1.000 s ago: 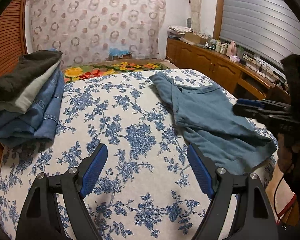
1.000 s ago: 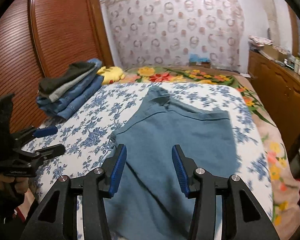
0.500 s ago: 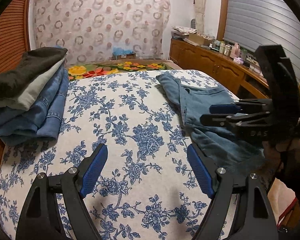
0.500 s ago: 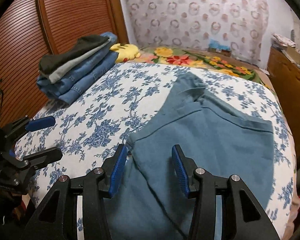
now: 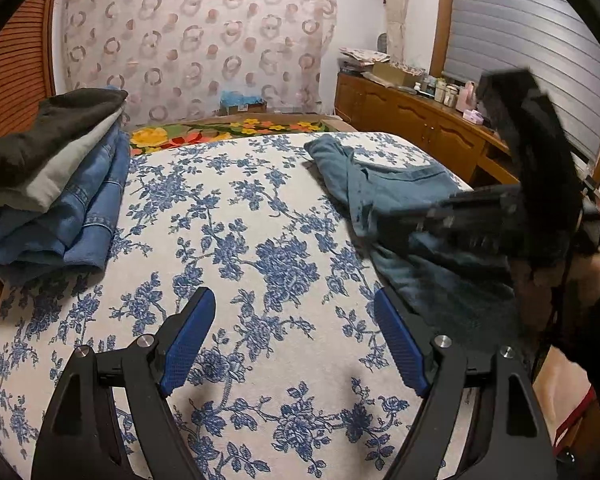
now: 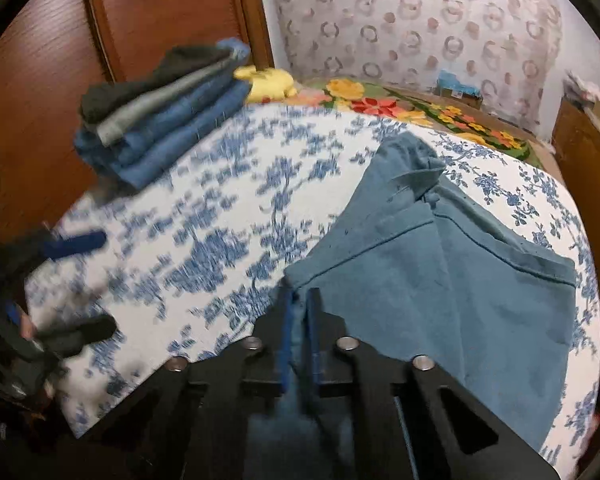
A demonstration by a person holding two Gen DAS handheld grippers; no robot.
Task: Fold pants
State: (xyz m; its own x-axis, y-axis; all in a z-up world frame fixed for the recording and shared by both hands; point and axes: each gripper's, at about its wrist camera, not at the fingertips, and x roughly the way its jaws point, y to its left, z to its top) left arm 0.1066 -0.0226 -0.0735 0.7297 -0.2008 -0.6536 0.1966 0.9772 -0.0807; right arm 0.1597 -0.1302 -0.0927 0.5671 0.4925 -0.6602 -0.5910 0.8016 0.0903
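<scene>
Right wrist view: our right gripper (image 6: 298, 316), spread half a second ago, is now pinched on the near corner of the teal pants (image 6: 452, 276) at 6 o'clock; they lie toward 3 o'clock on the floral bedspread (image 6: 220, 216). Left gripper (image 5: 292, 344) stays spread over bare cover. We judge the fold is starting.

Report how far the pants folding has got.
Done: a stack of folded jeans and dark trousers sits at the far-left edge of the blue-flowered bedspread. In hand: the right gripper has its jaws shut on the near edge of the teal-blue pants; the left gripper hangs open over the bedspread. Left: these pants lie spread and rumpled, unfolded.
</scene>
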